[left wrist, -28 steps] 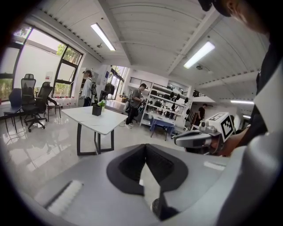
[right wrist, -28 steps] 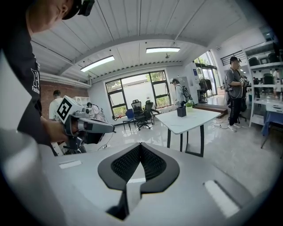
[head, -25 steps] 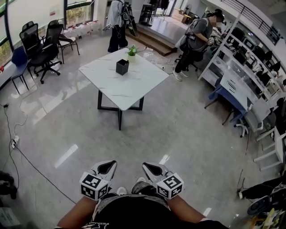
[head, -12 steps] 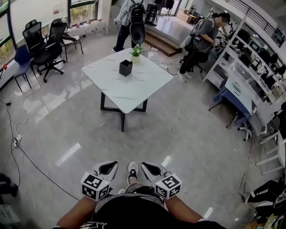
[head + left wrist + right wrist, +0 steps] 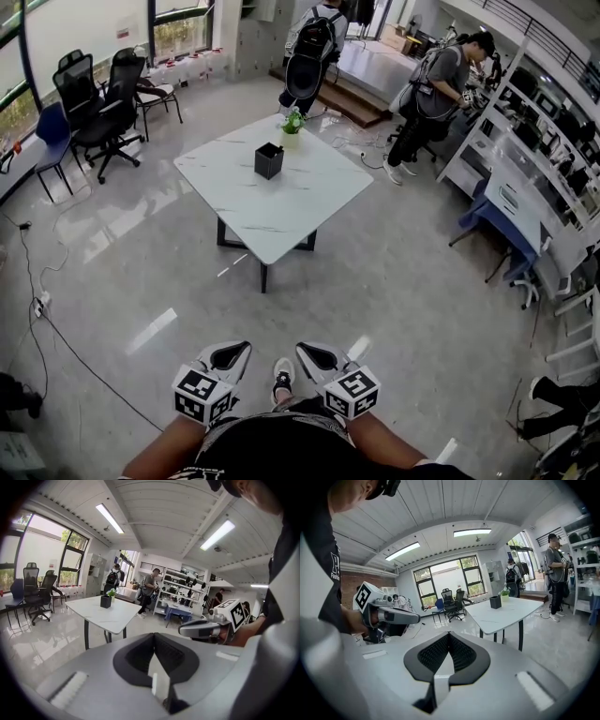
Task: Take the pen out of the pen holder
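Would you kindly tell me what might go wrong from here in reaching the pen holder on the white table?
1. The small plant stands close behind the pen holder on the table; a wide reach may knock it.
2. The left claw and right claw are both shut and far from the table; they must open before any grasp.
3. A cable trails over the floor at the left; straying there risks a trip.
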`<state>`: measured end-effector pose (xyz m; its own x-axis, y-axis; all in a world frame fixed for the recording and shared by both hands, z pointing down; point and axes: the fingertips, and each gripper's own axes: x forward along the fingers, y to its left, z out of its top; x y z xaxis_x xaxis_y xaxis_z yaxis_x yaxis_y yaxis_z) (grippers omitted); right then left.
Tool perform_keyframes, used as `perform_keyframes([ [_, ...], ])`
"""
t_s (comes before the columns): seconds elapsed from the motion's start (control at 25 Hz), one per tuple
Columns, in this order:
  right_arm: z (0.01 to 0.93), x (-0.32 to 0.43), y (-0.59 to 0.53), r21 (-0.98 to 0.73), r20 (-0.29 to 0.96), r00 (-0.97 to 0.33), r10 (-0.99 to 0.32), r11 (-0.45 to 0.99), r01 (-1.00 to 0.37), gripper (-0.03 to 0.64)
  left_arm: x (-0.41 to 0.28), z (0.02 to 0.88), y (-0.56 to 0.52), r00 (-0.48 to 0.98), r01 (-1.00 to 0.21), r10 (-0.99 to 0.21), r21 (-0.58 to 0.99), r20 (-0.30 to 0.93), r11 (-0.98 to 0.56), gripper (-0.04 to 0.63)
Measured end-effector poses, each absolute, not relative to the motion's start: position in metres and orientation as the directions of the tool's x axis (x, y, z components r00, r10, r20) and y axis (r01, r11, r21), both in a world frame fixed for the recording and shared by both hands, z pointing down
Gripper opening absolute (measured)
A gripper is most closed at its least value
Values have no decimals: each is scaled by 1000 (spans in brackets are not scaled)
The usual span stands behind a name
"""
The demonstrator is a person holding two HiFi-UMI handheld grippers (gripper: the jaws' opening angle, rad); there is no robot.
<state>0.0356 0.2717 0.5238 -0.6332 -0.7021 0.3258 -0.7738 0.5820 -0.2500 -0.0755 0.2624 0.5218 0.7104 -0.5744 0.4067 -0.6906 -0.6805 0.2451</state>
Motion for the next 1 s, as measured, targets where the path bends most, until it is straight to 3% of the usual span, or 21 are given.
perform_keyframes([
  [1.0,510,104,82,-232,291,-707,-645,669,-706,0,-12,507,82,639,-761,-660,199,395,-617,57],
])
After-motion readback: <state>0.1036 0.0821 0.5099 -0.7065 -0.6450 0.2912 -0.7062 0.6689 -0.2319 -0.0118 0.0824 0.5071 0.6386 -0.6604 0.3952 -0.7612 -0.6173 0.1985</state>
